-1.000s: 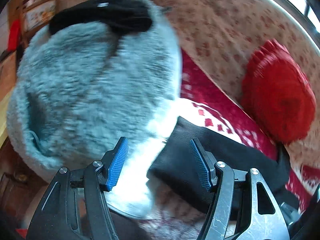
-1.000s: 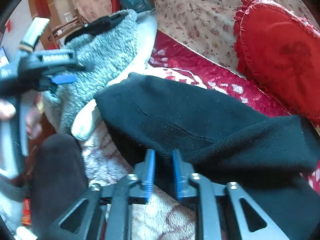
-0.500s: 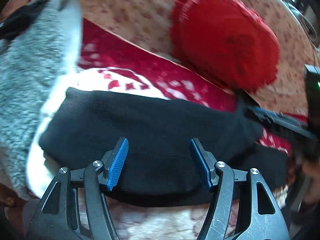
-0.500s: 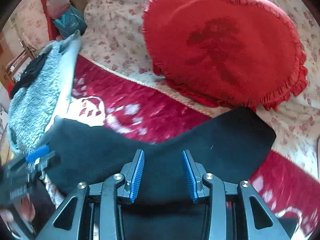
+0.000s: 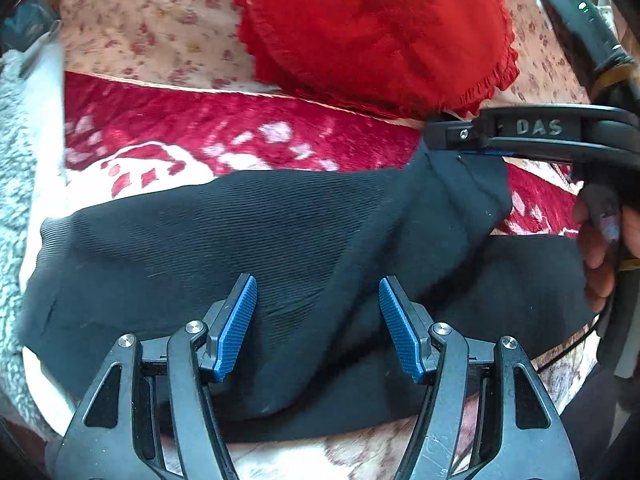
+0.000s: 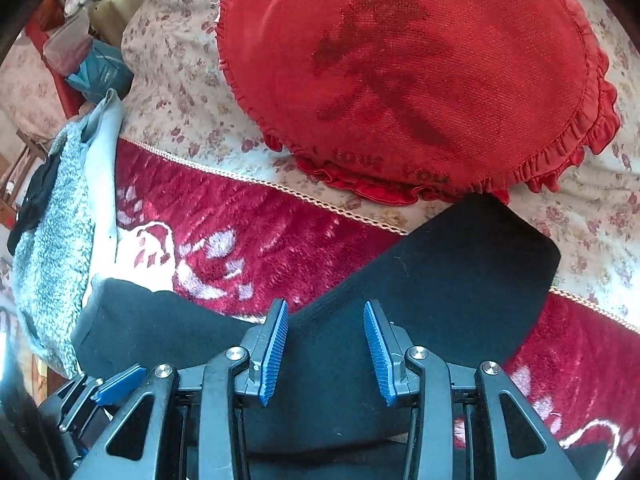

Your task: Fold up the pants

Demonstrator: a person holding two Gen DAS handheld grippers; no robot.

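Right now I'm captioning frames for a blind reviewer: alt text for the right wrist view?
The right gripper hangs open over black pants spread on a red floral blanket. A red ruffled cushion leans behind; a grey fleece lies left.

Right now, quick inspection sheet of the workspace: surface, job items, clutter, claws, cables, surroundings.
Surface: red plush blanket with white pattern, over a floral sofa cover.
Job's things: black pants lying across the blanket, one end lifted toward the red cushion.
Clutter: grey fleecy garment at the left, a dark item on top of it.
Claws: left claw open above the pants, pads clear of the cloth. Right claw has just been opening; pants lie between its pads, no pinch visible.
Cables: thin dark cable by the hand at the right.
Surroundings: bags and furniture at upper left, blurred.
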